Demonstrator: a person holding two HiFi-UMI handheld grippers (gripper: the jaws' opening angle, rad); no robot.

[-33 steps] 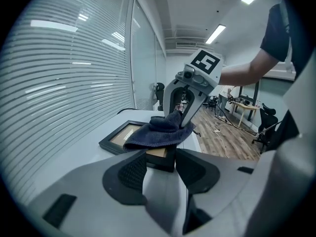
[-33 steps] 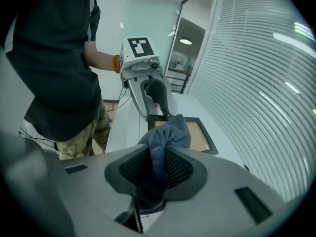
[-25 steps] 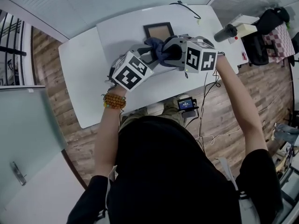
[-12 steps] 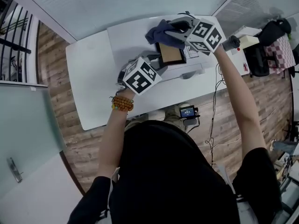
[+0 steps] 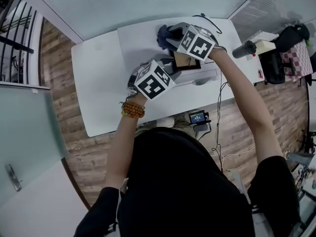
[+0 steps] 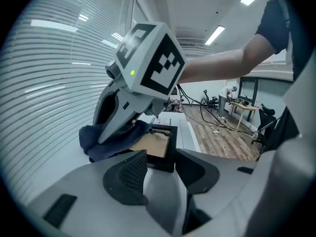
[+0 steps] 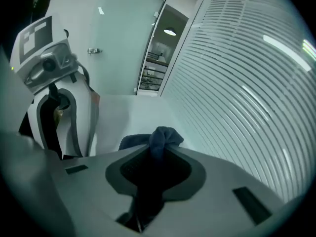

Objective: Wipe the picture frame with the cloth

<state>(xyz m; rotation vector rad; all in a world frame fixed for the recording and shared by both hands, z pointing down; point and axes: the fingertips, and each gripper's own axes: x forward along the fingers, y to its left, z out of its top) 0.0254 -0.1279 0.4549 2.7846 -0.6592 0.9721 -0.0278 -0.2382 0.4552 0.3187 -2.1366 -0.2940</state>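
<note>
A small black picture frame [image 5: 187, 59] with a brown panel lies at the far side of the white table [image 5: 98, 78]. My left gripper [image 5: 172, 67] holds it from the near side. In the left gripper view the frame's [image 6: 157, 146] near end sits between the wide-set jaws of the left gripper [image 6: 160, 164], with the pads against it. My right gripper [image 5: 170, 33] is shut on a dark blue cloth [image 5: 163, 33] bunched between its pads. The cloth [image 6: 106, 142] rests over the frame's far left part. In the right gripper view the cloth [image 7: 165, 136] bulges out past the right gripper's [image 7: 155, 157] tips.
A black cylinder [image 5: 243, 48] and a white box [image 5: 264, 36] stand at the table's right end. A cable [image 5: 210, 19] runs along the far edge by the slatted blinds. A small screen device [image 5: 197, 117] sits below the near edge, with a chair [image 5: 274, 53] at the right.
My right gripper has carried the cloth from the frame's near side across to its far left part. The left gripper has stayed at the frame.
</note>
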